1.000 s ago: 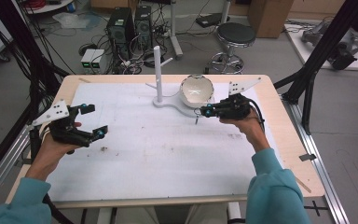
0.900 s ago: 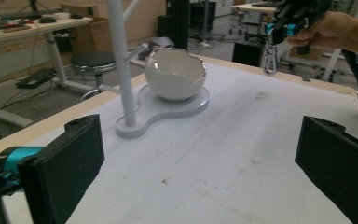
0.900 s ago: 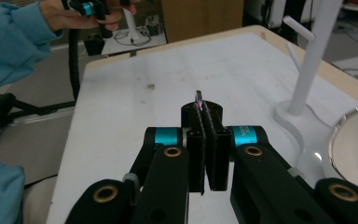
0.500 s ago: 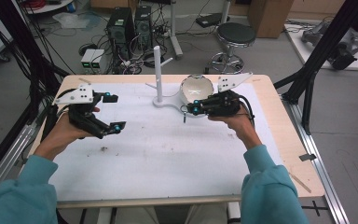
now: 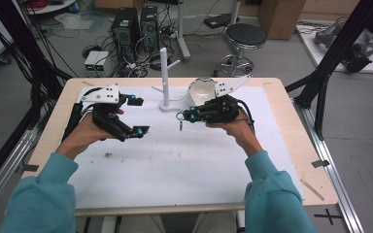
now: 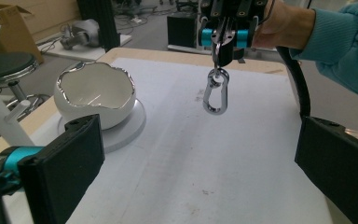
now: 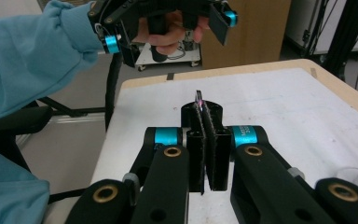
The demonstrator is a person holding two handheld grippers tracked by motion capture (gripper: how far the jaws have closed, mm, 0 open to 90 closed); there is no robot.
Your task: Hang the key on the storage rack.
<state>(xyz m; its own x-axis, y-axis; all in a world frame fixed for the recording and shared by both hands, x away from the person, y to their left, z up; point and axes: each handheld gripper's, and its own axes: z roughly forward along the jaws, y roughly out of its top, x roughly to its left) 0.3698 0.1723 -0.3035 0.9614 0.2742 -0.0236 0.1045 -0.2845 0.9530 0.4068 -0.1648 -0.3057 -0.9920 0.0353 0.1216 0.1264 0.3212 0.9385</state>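
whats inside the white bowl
The bowl looks empty: bare white inner wall in the left gripper view. Its near rim hides the bottom, so that part cannot be checked.

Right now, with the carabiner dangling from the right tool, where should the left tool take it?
Grip the carabiner's lower loop, coming level from the left tool's side. It hangs upright, free below the right tool, flat face toward the left tool, clear of the table.

Left tongs [image 5: 137, 115] up off the near-left part of the tabletop [image 5: 291, 160] and swung in toward the middle, closer to the white stand [image 5: 164, 77]. Right tongs [image 5: 186, 117] slid left too, from the right of the white bowl [image 5: 200, 90] to right in front of it, carabiner [image 6: 215, 94] dangling from the tips. Both hands much closer together than a second ago.
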